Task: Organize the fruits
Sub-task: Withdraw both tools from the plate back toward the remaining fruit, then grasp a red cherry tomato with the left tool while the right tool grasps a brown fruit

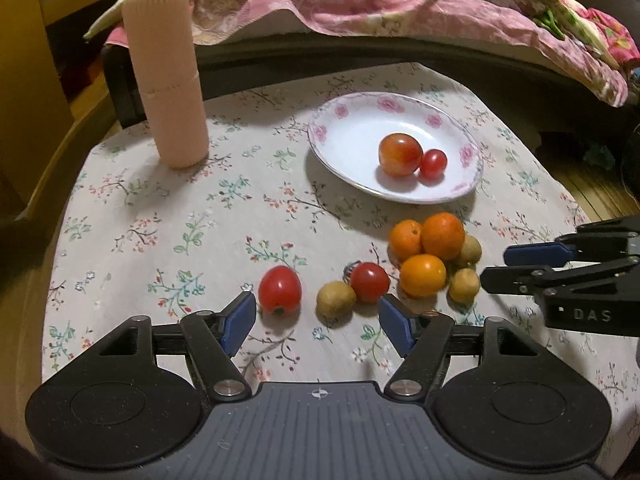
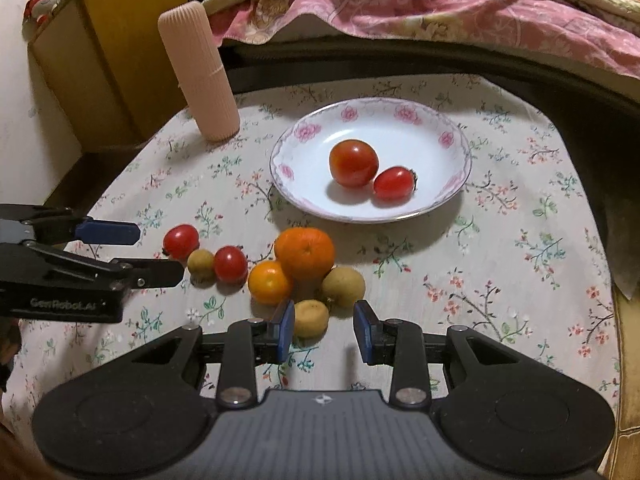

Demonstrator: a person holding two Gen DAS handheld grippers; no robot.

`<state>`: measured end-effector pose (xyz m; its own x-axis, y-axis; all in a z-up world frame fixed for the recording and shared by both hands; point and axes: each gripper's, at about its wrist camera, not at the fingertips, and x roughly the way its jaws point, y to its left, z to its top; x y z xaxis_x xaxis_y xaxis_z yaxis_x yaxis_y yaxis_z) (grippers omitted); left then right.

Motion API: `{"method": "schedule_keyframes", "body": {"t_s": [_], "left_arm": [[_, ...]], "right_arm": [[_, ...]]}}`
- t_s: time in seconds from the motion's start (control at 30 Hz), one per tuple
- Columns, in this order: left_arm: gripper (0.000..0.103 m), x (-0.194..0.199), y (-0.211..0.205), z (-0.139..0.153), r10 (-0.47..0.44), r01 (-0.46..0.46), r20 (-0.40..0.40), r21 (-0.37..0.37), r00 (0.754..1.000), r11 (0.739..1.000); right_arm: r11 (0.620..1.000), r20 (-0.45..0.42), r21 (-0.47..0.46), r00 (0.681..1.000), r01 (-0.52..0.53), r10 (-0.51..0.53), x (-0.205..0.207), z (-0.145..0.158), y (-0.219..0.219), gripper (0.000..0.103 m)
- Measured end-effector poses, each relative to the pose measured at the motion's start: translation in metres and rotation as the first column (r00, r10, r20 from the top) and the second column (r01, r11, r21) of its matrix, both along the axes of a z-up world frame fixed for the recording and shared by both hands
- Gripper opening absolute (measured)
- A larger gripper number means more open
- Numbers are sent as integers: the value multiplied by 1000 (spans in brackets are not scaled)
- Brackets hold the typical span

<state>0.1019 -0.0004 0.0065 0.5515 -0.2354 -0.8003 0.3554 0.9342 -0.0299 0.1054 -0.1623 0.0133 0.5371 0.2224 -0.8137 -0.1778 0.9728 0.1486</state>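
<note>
A white plate with pink flowers (image 1: 348, 120) (image 2: 304, 152) holds a large tomato (image 1: 400, 156) (image 2: 353, 163) and a small one (image 1: 433, 163) (image 2: 394, 183). On the cloth in front of it lie two red tomatoes (image 1: 279, 289) (image 1: 369, 282), several oranges (image 1: 443, 236) (image 2: 304, 253) and small brown fruits (image 1: 335, 299) (image 2: 310, 318). My left gripper (image 1: 318, 320) is open just short of a tomato and a brown fruit. My right gripper (image 2: 325, 330) is open with a brown fruit at its left fingertip.
A tall ribbed pink cylinder (image 1: 166, 76) (image 2: 200, 72) stands at the back left of the floral-cloth table (image 1: 160, 220). A pink quilt (image 1: 360, 4) lies on a bed behind. A wooden cabinet (image 2: 108, 56) stands at the left.
</note>
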Motion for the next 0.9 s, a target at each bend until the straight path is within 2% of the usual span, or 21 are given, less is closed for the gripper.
{"method": "schedule_keyframes", "body": {"t_s": [0.23, 0.5, 0.67, 0.9], "left_arm": [[77, -1, -1, -4, -19, 19, -13, -5, 1000, 1000], [77, -1, -1, -12, -49, 49, -11, 31, 999, 998], [77, 2, 1, -16, -58, 59, -25, 19, 998, 998], [76, 5, 0, -15, -70, 70, -2, 24, 998, 997]], "right_arm": [[999, -24, -12, 999, -39, 39, 4, -9, 11, 35], [999, -56, -15, 997, -53, 52, 12, -22, 14, 35], [997, -48, -35, 996, -72, 70, 15, -23, 20, 35], [997, -45, -40, 997, -72, 70, 15, -23, 21, 33]]}}
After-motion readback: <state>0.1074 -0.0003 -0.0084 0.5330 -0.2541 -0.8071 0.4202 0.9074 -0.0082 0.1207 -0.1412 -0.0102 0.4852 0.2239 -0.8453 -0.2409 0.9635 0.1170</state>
